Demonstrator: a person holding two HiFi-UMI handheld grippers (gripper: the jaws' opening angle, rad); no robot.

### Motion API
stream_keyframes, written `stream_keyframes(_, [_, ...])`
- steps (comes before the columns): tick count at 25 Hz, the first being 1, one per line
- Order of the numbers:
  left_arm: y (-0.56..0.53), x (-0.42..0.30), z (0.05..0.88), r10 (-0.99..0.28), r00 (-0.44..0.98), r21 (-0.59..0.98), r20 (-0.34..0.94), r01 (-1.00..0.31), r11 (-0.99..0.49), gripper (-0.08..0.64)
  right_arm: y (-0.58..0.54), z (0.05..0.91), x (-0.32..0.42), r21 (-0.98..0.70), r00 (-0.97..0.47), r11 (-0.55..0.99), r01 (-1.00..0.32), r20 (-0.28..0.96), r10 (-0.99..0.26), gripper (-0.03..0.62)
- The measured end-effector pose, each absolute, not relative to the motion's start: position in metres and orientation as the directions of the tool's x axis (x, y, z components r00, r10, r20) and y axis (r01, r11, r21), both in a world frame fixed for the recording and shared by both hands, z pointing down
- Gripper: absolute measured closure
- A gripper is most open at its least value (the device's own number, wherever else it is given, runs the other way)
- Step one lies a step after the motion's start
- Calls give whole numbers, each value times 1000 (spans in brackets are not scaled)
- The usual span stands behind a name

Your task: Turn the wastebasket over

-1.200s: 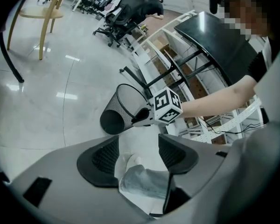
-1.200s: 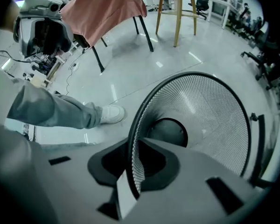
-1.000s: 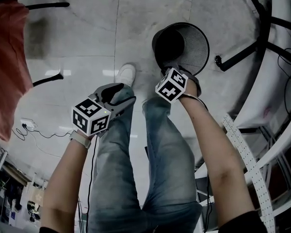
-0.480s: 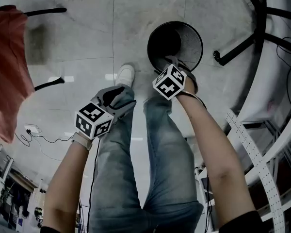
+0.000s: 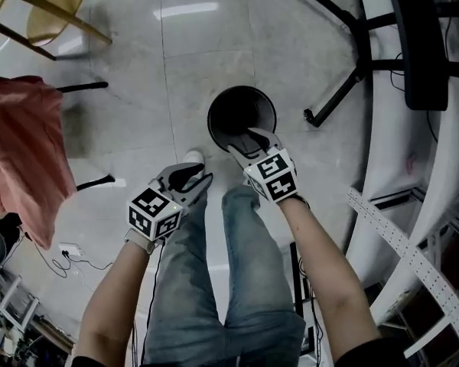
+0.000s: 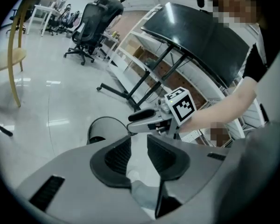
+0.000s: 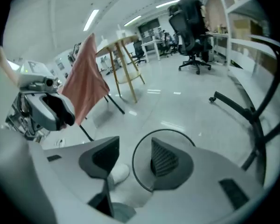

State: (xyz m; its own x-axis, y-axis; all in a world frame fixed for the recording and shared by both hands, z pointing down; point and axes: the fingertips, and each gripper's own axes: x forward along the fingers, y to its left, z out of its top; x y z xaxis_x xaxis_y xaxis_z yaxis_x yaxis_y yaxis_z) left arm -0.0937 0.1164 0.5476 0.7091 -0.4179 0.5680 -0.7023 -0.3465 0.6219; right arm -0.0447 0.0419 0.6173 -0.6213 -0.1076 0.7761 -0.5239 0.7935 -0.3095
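Note:
The black mesh wastebasket point(image 5: 242, 115) stands upright on the pale floor, mouth up, just beyond the person's feet. My right gripper point(image 5: 250, 139) hangs above its near rim, touching nothing. Its jaws are closing, and far below them the basket's point(image 7: 143, 164) round rim shows. My left gripper point(image 5: 190, 177) is held above the person's left knee, left of the basket. Its jaws point(image 6: 139, 143) are closing too, with only jeans and a white shoe far beneath them. In the left gripper view, the basket point(image 6: 102, 127) sits beyond my right gripper point(image 6: 131, 122).
A reddish cloth point(image 5: 23, 151) hangs over a chair at the left, a wooden stool point(image 5: 53, 14) behind it. A black chair base point(image 5: 333, 94) and a curved white desk frame point(image 5: 390, 167) stand to the right. A power strip and cable point(image 5: 65, 249) lie at the lower left.
Both grippers have lifted away from the floor. The right one was down at the basket's near rim and now hangs above it with its jaws apart. The basket stays upright.

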Motion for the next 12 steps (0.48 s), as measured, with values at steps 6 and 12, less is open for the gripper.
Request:
stream_keyframes(6, [69, -74, 459, -505, 715, 594, 483, -691, -411, 545, 26, 502, -26, -516, -781, 629, -582, 570, -254, 581])
stream_keyframes(12, [71, -39, 371, -493, 752, 575, 437, -655, -490, 546, 37, 394, -1, -521, -791, 607, -600, 496, -357, 583])
